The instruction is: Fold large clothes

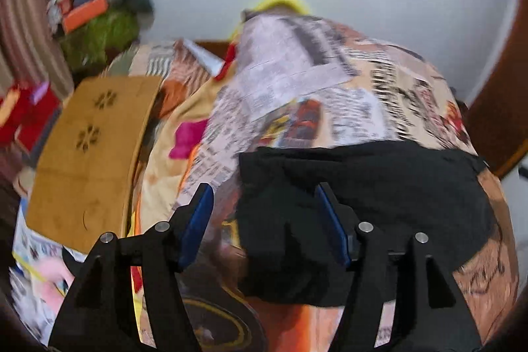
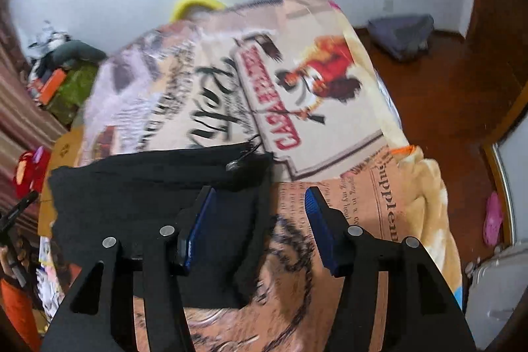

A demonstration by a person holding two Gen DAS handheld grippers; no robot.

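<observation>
A black garment [image 1: 363, 187] lies folded on a bed covered by a newspaper-print blanket [image 1: 313, 81]. In the left wrist view my left gripper [image 1: 264, 203] is open, hovering over the garment's left edge, its right finger over the black cloth. In the right wrist view the same garment [image 2: 148, 187] lies at the left, with a small metal fastener [image 2: 235, 166] near its top right corner. My right gripper [image 2: 259, 203] is open above the garment's right edge, its left finger over the cloth, its right finger over the blanket [image 2: 330, 88]. Neither holds anything.
A brown cardboard board [image 1: 85, 154] lies on the bed's left side. A pile of clutter [image 1: 95, 18] sits at the far left by a striped curtain. Wooden floor [image 2: 445, 94] runs right of the bed, with a grey cloth heap [image 2: 401, 35] and a pink shoe [image 2: 493, 216].
</observation>
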